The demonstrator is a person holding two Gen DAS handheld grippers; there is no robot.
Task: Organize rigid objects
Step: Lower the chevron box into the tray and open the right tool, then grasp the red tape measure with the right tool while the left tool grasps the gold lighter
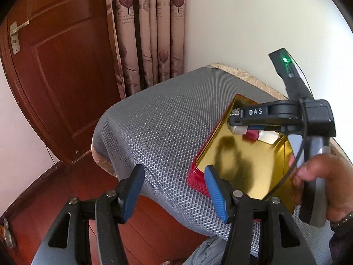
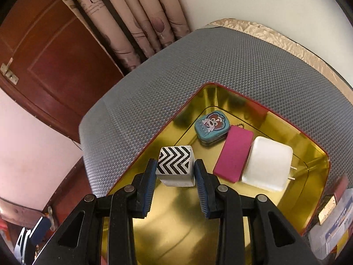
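Observation:
A cube with black-and-white zigzags (image 2: 174,161) hangs just above the left side of a gold tray with a red rim (image 2: 176,220), my right gripper (image 2: 175,171) shut on its sides. Further in lie a blue cartoon tin (image 2: 211,127), a pink flat block (image 2: 235,155) and a white charger plug (image 2: 268,164), side by side. In the left wrist view the right gripper (image 1: 236,121) reaches over the tray (image 1: 242,161), held by a hand (image 1: 320,172). My left gripper (image 1: 173,174) stands open with nothing between its pads, at the tray's near left corner above the mat.
The tray lies on a grey honeycomb mat (image 1: 165,121) covering a table that ends at the left and near edges. Behind are a curtain (image 1: 150,33), a brown door (image 1: 55,66) and a white wall. A clear plastic box (image 2: 333,225) sits right of the tray.

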